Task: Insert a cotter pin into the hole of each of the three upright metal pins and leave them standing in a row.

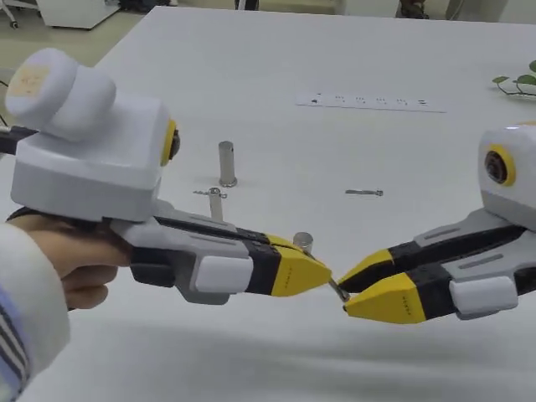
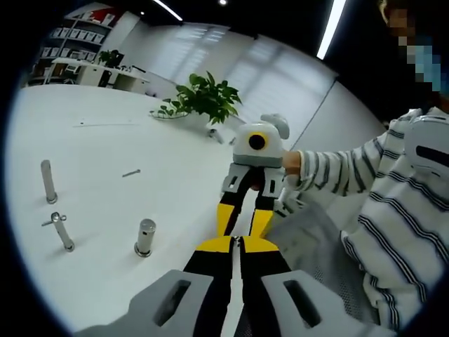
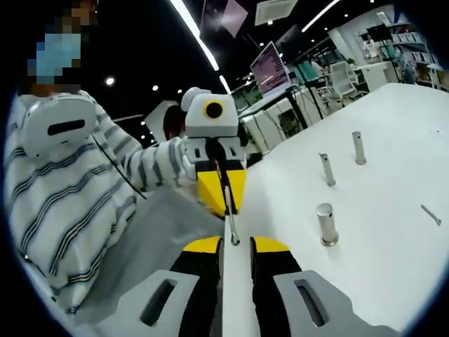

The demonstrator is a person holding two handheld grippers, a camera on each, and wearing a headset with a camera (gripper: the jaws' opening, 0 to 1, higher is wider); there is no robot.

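Three upright metal pins stand on the white table. The far pin point(image 1: 227, 163) is bare. The middle pin point(image 1: 216, 203) has a cotter pin through its top. The near pin point(image 1: 303, 242) is bare and half hidden behind my left gripper point(image 1: 325, 276). That gripper is shut on a cotter pin point(image 3: 230, 214), which sticks out toward my right gripper point(image 1: 343, 295). The right gripper faces it tip to tip, its jaws a little apart around the pin's free end point(image 1: 338, 291). Both grippers hover in front of the near pin point(image 2: 145, 236).
A loose cotter pin point(image 1: 364, 193) lies flat on the table to the right of the row. A white strip point(image 1: 370, 102) lies farther back, and a green plant point(image 1: 519, 82) sits at the far right edge.
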